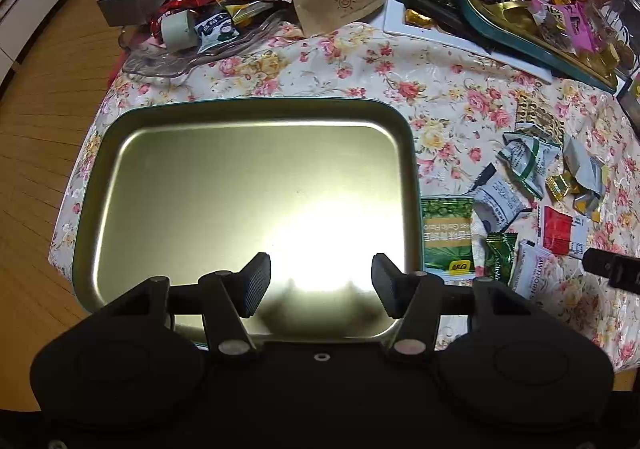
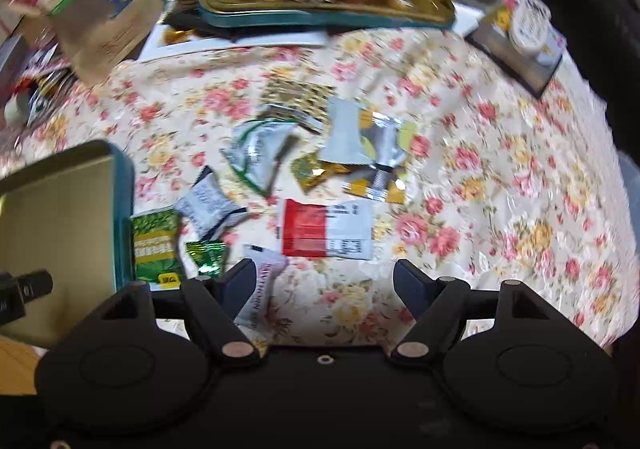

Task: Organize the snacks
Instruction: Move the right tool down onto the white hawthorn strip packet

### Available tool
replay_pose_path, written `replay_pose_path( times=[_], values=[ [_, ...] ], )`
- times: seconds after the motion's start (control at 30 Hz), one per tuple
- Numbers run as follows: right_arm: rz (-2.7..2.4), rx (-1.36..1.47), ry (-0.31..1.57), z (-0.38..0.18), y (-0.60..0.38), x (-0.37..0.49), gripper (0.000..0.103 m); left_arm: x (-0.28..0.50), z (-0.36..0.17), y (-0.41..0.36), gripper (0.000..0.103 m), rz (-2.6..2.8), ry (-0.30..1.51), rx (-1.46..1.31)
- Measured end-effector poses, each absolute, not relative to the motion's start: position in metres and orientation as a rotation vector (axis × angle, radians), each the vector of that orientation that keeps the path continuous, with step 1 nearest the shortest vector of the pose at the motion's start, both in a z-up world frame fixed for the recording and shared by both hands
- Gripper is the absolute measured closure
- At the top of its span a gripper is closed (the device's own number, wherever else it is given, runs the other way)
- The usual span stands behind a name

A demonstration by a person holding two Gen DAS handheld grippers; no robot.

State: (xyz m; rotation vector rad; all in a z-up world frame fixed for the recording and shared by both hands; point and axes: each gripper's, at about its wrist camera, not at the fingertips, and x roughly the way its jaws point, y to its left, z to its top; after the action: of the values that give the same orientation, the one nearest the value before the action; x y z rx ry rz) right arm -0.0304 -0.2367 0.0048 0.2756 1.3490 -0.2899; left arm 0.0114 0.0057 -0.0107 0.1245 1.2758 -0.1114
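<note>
The snacks (image 2: 280,177) lay loose on the floral cloth (image 2: 500,209), in a cluster just right of the tin tray (image 1: 256,113), which was bare inside. Nearest the tray wall sat the green pea pack (image 2: 154,245), touching or almost touching it. Next out were a small green candy (image 2: 206,255), a white sachet (image 2: 264,281), a red-and-white packet (image 2: 324,229) and grey-white wrappers (image 2: 208,205) farther up.

Your right gripper (image 2: 324,287) hung over the near edge of the cluster, pointing steeply down, jaws wide apart and nothing between the pads; the sachet lay just under its left finger. The view was blurred, so you were likely mid-sweep. Your left gripper (image 1: 320,285) hovered over the tray's near rim, jaws apart, holding nothing.

To do this step well:
1. You should have settled before descending, since the blur made alignment a guess.
2. You should have picked 1 packet, probably the sachet or the red-and-white packet, and straddled it across its narrow side.
3. Flat foil is slippery, so pinch an edge or crimped end, not the flat face.
4. You should have kept the left gripper clear of the tray centre for the drop.

The far tray (image 2: 328,15) was already heaped, so the bare one looked the right target.
</note>
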Motion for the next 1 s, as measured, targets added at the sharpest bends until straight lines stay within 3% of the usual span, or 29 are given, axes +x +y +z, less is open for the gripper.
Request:
replay_pose_path(
  times=[0.1,0.2,0.4,0.77,1.0],
  values=[
    [-0.321,0.341,1.363,0.002,-0.261,-0.032,0.024,0.011,-0.009,-0.003,0.043,-0.132,1.281,0.123],
    [-0.356,0.35,1.381,-0.001,-0.273,-0.036,0.025,0.01,-0.007,-0.014,0.05,-0.154,1.285,0.129],
    [-0.327,0.443,1.433,-0.02,-0.282,-0.032,0.025,0.012,-0.003,-0.033,0.05,-0.186,1.288,0.118],
    [-0.462,0.761,1.349,-0.038,-0.335,0.007,0.025,0.023,0.002,-0.045,0.05,-0.142,1.273,0.073],
    [-0.464,0.747,1.336,-0.047,-0.339,0.049,0.028,0.025,-0.006,-0.044,0.05,-0.142,1.296,0.083]
  ],
)
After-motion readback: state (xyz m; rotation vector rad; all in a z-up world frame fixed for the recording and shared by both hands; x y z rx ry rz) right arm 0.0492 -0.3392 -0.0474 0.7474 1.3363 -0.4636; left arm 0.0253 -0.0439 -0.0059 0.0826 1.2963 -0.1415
